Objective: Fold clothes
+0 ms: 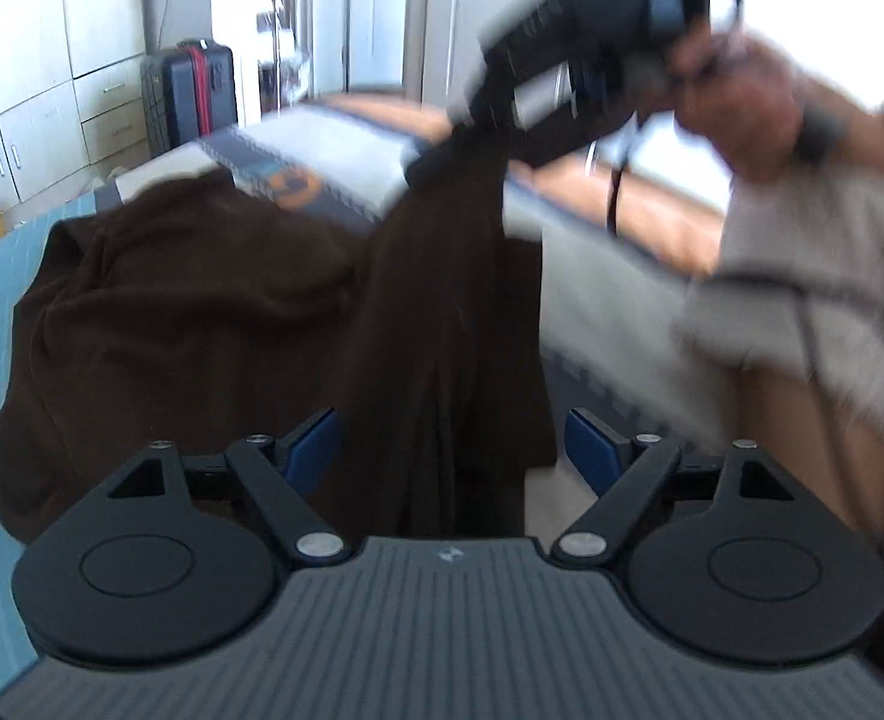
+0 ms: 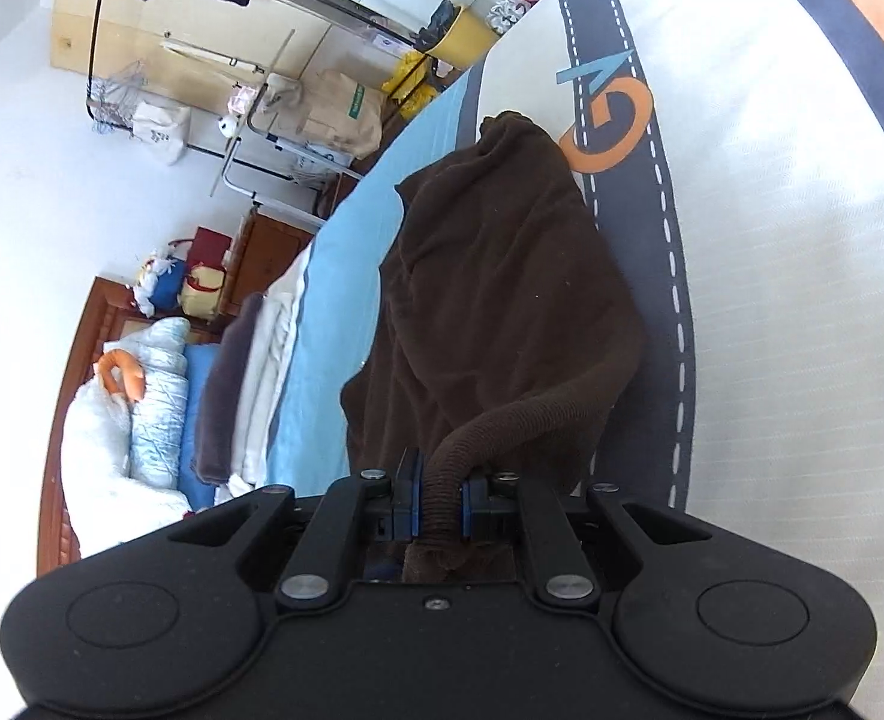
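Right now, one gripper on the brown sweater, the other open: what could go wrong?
1. The right gripper pinches only the ribbed hem of the brown sweater; a hard pull may slip it free.
2. The left gripper is open, so most of the sweater hangs bunched and may fold crooked.
3. Cloth lies near the bed edge and could slide off.

Dark brown garment (image 2: 502,276), rumpled on bed, ribbed edge lifted

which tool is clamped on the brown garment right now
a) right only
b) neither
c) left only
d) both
a: the right tool pinches the ribbed edge of the brown garment between its blue pads, while the left tool stands wide open with the cloth hanging untouched between its fingers.
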A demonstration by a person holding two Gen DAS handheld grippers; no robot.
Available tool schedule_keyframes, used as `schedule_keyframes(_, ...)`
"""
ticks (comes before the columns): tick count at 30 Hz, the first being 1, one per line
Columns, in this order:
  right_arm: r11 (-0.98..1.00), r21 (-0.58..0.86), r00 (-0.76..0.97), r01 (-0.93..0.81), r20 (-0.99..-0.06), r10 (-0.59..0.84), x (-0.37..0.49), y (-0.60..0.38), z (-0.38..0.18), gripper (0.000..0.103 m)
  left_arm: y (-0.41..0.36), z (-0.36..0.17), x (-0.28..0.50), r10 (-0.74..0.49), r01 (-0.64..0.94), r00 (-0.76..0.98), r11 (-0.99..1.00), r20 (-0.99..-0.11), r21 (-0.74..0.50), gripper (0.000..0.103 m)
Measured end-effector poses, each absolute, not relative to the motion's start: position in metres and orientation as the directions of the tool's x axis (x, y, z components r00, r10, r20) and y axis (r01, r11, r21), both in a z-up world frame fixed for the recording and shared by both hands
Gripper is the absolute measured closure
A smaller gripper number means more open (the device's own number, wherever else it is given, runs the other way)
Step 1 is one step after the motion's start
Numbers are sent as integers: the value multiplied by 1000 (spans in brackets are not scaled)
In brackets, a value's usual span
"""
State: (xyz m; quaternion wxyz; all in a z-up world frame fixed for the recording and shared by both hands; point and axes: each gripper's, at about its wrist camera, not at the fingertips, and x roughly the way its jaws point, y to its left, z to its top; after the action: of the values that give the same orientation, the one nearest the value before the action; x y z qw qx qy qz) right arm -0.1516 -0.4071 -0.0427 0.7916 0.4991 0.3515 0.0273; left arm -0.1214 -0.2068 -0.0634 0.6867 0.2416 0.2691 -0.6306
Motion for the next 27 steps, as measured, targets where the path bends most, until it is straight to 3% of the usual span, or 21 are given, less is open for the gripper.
schedule_keyframes(3, 498, 816, 761, 294, -515, 395, -154, -408, -40, 88, -213, -76, -139, -703, 989, 147, 86, -696, 122, 21)
schedule_keyframes(8, 482, 835, 786, 266, -477, 393, -155, -411, -34, 88, -220, -91, -150, -665, 970, 217, 66, -714, 234, 18)
schedule_keyframes(9, 479, 838, 790, 263, -472, 391, -154, -410, -34, 88, -221, -94, -149, -660, 961, 255, 89, -707, 263, 26)
schedule_keyframes(10, 478, 838, 793, 263, -470, 388, -154, -411, -34, 88, -220, -93, -146, -661, 948, 303, 135, -686, 289, 61)
schedule_keyframes(11, 477, 838, 796, 266, -470, 382, -155, -412, -34, 88, -220, -90, -141, -657, 932, 351, 181, -667, 313, 78)
schedule_keyframes(12, 475, 838, 799, 269, -470, 376, -156, -412, -33, 88, -219, -86, -137, -652, 918, 388, 215, -651, 332, 82)
schedule_keyframes(15, 452, 846, 804, 283, -466, 370, -161, -417, -37, 88, -210, -74, -124, -678, 900, 434, 293, -593, 323, 82)
schedule_keyframes(20, 378, 865, 803, 331, -468, 368, -165, -424, -49, 80, -205, -72, -124, -690, 903, 429, 304, -583, 303, 83)
schedule_keyframes(21, 368, 866, 800, 339, -471, 373, -166, -424, -51, 73, -205, -73, -125, -688, 902, 430, 301, -585, 309, 83)
schedule_keyframes(23, 336, 870, 792, 361, -476, 382, -167, -424, -56, 49, -206, -74, -124, -688, 903, 429, 301, -586, 308, 83)
schedule_keyframes(27, 309, 845, 736, 437, -533, 417, -156, -414, -76, 38, -207, -74, -120, -683, 902, 431, 324, -590, 284, 81)
